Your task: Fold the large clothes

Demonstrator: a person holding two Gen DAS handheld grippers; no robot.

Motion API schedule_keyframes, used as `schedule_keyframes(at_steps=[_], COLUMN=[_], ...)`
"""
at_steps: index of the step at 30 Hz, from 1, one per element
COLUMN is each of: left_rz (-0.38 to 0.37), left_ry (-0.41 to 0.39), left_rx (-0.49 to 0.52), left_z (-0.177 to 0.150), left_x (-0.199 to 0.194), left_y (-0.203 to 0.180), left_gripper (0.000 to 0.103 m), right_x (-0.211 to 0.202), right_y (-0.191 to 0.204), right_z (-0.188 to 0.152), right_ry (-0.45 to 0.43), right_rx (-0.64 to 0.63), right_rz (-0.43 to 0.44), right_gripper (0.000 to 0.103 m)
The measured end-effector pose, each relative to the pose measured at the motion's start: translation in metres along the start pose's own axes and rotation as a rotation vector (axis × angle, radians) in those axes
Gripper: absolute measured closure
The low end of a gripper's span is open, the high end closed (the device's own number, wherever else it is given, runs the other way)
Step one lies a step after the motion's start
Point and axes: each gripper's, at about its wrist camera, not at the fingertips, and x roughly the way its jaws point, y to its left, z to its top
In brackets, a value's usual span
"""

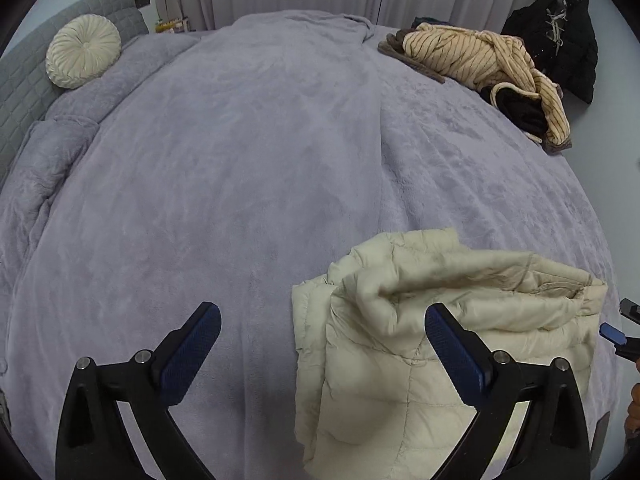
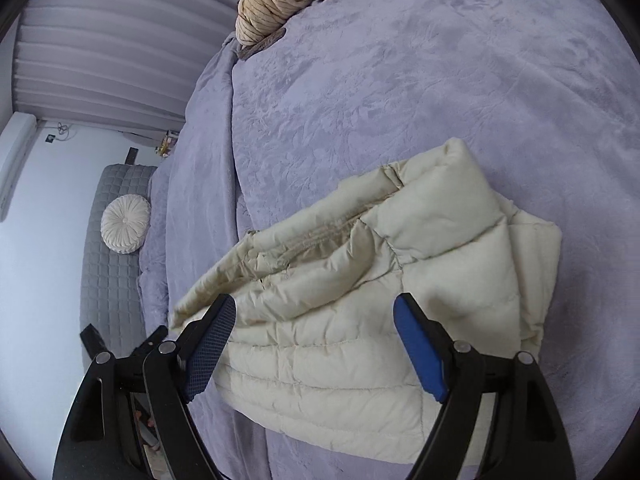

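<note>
The folded jacket (image 1: 440, 340) is left resting on the bed (image 1: 240, 160); the jaws of both grippers, left (image 1: 322, 344) and right (image 2: 314, 344), are held open and empty above it, apparently so the fold stays undisturbed.

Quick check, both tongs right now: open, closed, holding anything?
Left tongs: open, holding nothing, over the purple blanket beside the cream puffer jacket.
Right tongs: open, above the jacket, not gripping it.

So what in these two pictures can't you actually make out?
- Cream puffer jacket: its underside lies hidden against the blanket, both views.
- Dark garment: mostly covered by the striped garment, left view.
- Black coat: darkness swallows its details.
- Items by the curtain: too small.
</note>
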Motion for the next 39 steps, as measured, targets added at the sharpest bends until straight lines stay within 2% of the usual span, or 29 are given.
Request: schedule_keyframes(at_steps=[2,3,4,5,6,8,11,15,23,26,31,39], left_rz=[-0.054,-0.080,-0.096,-0.113,-0.128,-0.137,-0.168,-0.111,0.011,0.013,0.000,0.008], left_ry=[-0.011,-0.002,0.011,0.025,0.038,0.056,0.100,0.109,0.121,0.125,0.123,0.096], left_rx=[0.024,0.047,0.071,0.097,0.124,0.168,0.187,0.192,0.108,0.105,0.107,0.116], left_z=[-0.004,-0.006,-0.008,-0.010,-0.013,-0.017,-0.023,-0.021,-0.004,-0.003,-0.006,-0.014], left_x=[-0.011,-0.013,-0.012,-0.008,-0.003,0.009,0.035,0.072,0.131,0.144,0.159,0.166], left_y=[-0.004,-0.008,-0.014,-0.021,-0.029,-0.051,-0.081,-0.107,-0.100,-0.095,-0.091,-0.091], left_gripper=[0.001,0.001,0.001,0.001,0.001,0.001,0.001,0.001,0.001,0.001,0.001,0.000], right_x=[-0.009,-0.012,-0.013,-0.011,-0.007,0.003,0.024,0.057,0.085,0.090,0.103,0.112], right_y=[-0.002,-0.002,-0.002,-0.003,-0.003,-0.005,-0.003,0.002,-0.006,-0.022,-0.049,-0.051], right_z=[-0.007,-0.011,-0.014,-0.015,-0.017,-0.020,-0.024,-0.023,-0.001,0.008,0.015,0.010], right_ry=[-0.010,-0.013,-0.011,-0.001,0.011,0.037,0.067,0.100,0.028,0.007,0.011,0.010], right_rx=[-0.022,-0.036,-0.054,-0.072,-0.087,-0.098,-0.108,-0.133,-0.123,-0.097,-0.014,-0.031], right_rz=[-0.035,-0.059,-0.087,-0.124,-0.162,-0.180,-0.164,-0.180,-0.214,-0.228,-0.172,-0.184], right_gripper=[0.022,0.028,0.051,0.069,0.071,0.071,0.071,0.071,0.072,0.075,0.078,0.078])
